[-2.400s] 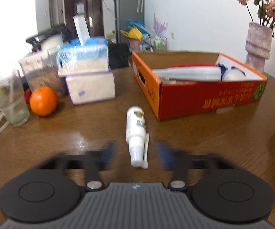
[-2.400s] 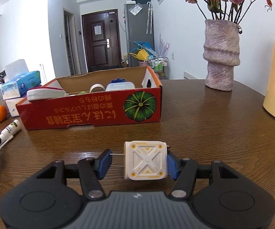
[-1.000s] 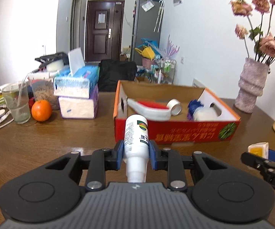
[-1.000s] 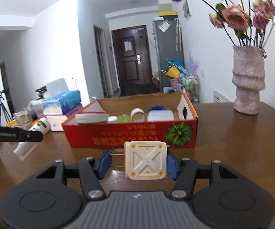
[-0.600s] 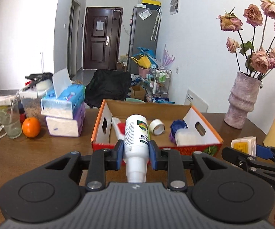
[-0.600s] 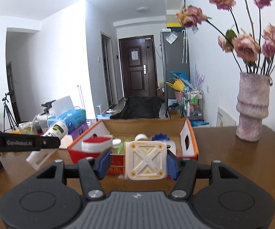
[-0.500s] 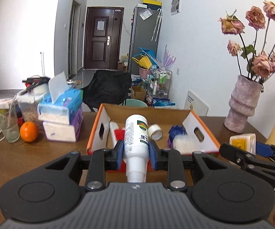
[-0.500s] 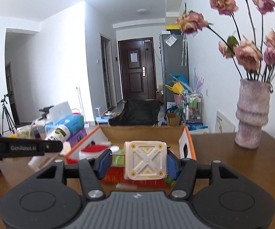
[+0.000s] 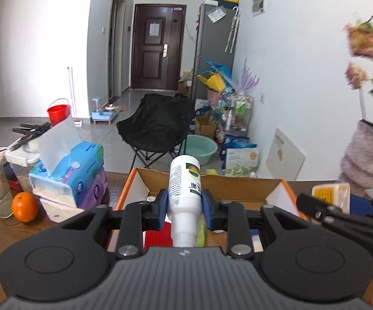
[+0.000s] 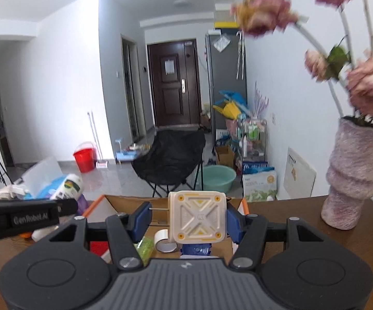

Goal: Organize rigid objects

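Hand-held gripper (image 9: 184, 213), left view: clamped on a white bottle (image 9: 185, 193) held above the near edge of the cardboard box (image 9: 240, 184); long axis runs away from the camera, base foremost, nozzle nearest. Not yet released.

Right view: right hand-held gripper (image 10: 186, 222) is clamped on a square white adapter (image 10: 196, 218), flat face toward the camera, over the box. Tape roll (image 10: 164, 240) is already boxed; both carried items are judged outstanding.
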